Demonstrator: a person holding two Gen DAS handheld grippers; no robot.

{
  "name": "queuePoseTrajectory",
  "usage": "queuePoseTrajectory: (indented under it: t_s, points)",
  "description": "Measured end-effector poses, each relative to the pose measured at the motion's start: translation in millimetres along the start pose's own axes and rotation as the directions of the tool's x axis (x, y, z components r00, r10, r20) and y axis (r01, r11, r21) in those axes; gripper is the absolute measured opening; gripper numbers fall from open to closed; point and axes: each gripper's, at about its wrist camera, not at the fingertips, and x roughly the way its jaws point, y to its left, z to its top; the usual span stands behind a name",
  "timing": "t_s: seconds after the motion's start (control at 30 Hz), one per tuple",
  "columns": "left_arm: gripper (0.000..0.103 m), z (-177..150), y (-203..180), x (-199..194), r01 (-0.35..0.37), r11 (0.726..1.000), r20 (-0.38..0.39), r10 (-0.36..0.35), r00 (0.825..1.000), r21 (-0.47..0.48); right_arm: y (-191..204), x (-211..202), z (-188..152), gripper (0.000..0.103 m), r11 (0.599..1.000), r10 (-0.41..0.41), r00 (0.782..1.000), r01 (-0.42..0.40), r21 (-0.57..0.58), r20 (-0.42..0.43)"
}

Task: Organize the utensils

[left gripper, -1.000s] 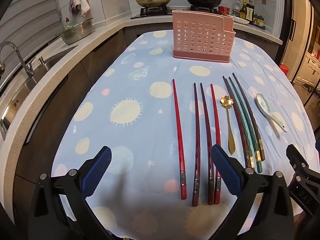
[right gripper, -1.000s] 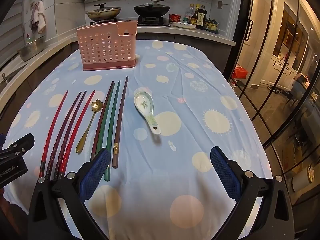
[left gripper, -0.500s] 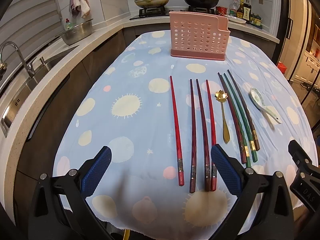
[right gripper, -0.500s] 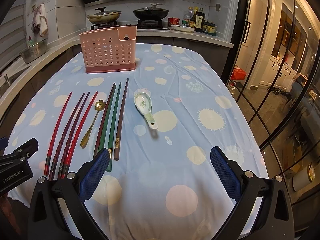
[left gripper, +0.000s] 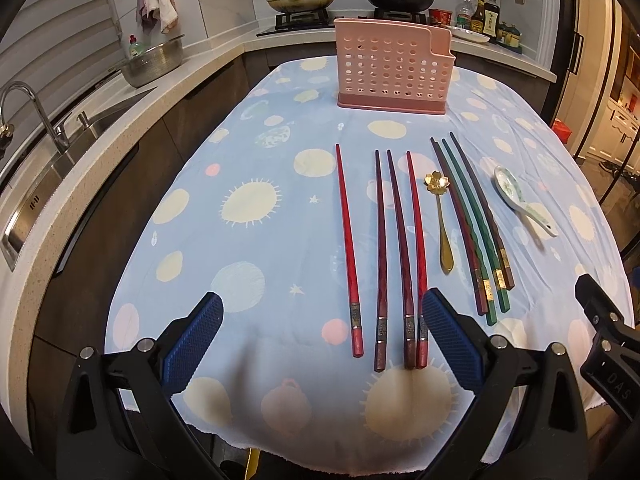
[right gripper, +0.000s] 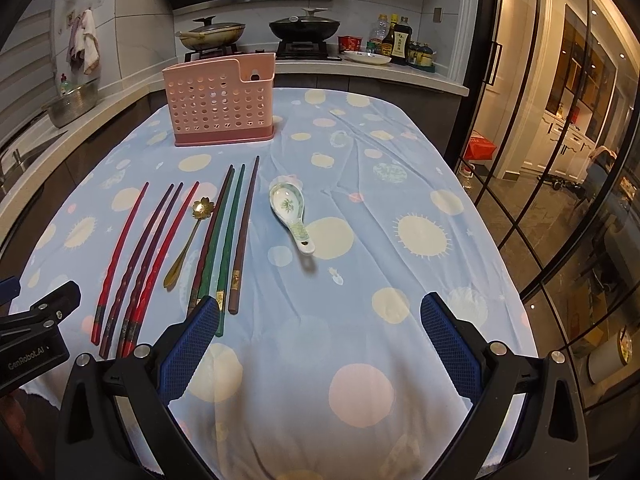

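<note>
A pink perforated utensil holder (left gripper: 394, 68) (right gripper: 222, 106) stands upright at the far end of the blue spotted tablecloth. Several red and maroon chopsticks (left gripper: 394, 248) (right gripper: 140, 256) lie side by side in the middle. A gold flower-headed spoon (left gripper: 440, 216) (right gripper: 188, 240) lies beside them. Further right lie dark red, green and brown chopsticks (left gripper: 476, 224) (right gripper: 224, 232) and a white ceramic spoon (left gripper: 520, 200) (right gripper: 290, 212). My left gripper (left gripper: 320, 340) hovers open above the near ends of the red chopsticks. My right gripper (right gripper: 320, 340) hovers open over bare cloth near the front edge. Neither holds anything.
A counter with a sink and faucet (left gripper: 36, 116) and a steel bowl (left gripper: 154, 60) runs along the left. Behind the table a stove carries two pans (right gripper: 260, 30), with bottles (right gripper: 396, 40) beside. Glass doors (right gripper: 560, 160) stand to the right.
Both grippers have drawn back and risen from the table, so the utensils sit farther off and the front cloth edge shows. Nothing on the table moved.
</note>
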Motion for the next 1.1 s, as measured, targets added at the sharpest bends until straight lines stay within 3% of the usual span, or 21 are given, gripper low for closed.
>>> queuePoseTrajectory:
  t_s: [1.1]
  points:
    - [0.095,0.5,-2.4,-2.0,0.011,1.000,-0.004,-0.011,1.000,0.007,-0.5,-0.1,-0.1,0.096,1.000,0.013,1.000,-0.013,-0.001,-0.001]
